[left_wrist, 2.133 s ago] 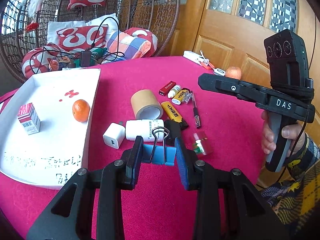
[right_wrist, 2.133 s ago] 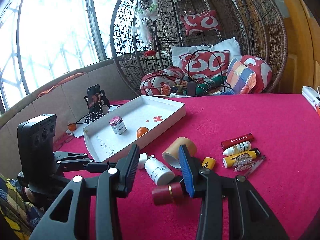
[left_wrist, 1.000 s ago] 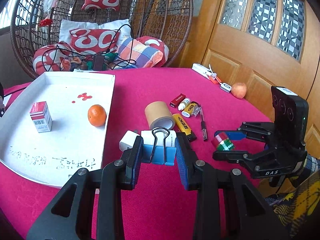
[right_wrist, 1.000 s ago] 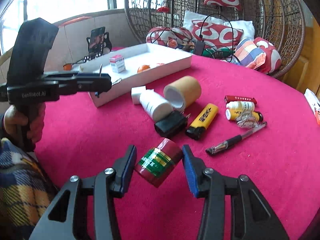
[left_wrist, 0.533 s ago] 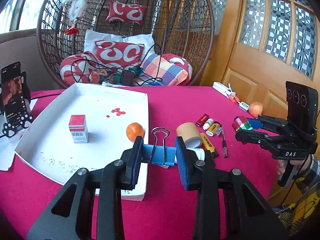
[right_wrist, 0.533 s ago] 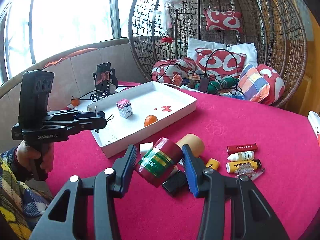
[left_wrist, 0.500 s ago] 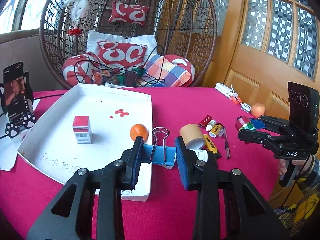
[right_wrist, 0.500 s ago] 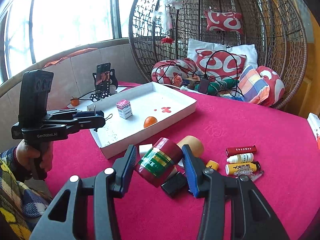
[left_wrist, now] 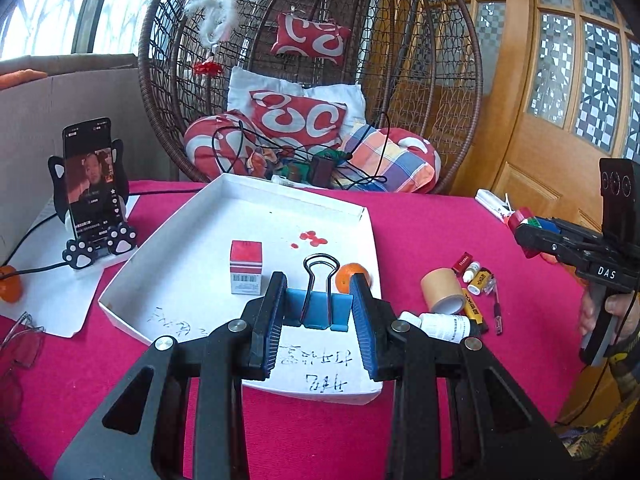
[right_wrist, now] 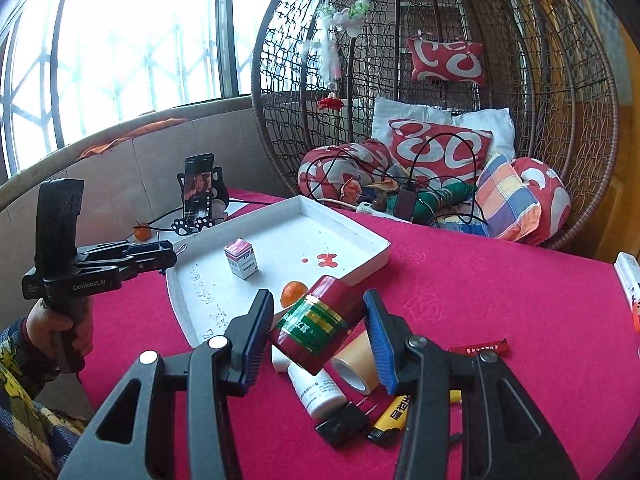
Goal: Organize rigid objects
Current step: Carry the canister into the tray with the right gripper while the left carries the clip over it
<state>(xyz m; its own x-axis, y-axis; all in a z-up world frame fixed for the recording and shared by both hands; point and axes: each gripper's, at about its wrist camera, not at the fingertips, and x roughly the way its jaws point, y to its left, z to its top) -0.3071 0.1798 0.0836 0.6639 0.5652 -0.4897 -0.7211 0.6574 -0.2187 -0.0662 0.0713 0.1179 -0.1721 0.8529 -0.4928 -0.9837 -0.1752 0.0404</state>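
My left gripper is shut on a blue binder clip and holds it above the near part of the white tray. In the tray are a red-and-white box and an orange. My right gripper is shut on a dark red can with a green-gold label, held in the air over the loose items near the tray's right corner. The right gripper also shows in the left wrist view, at the far right.
On the pink tablecloth lie a tape roll, a white bottle, a black plug, a yellow lighter, a pen and small bottles. A phone on a stand is left of the tray. A wicker chair stands behind.
Both grippers have risen and swung left toward the tray, each still holding its object. The left gripper with the clip is now over the tray's near part.
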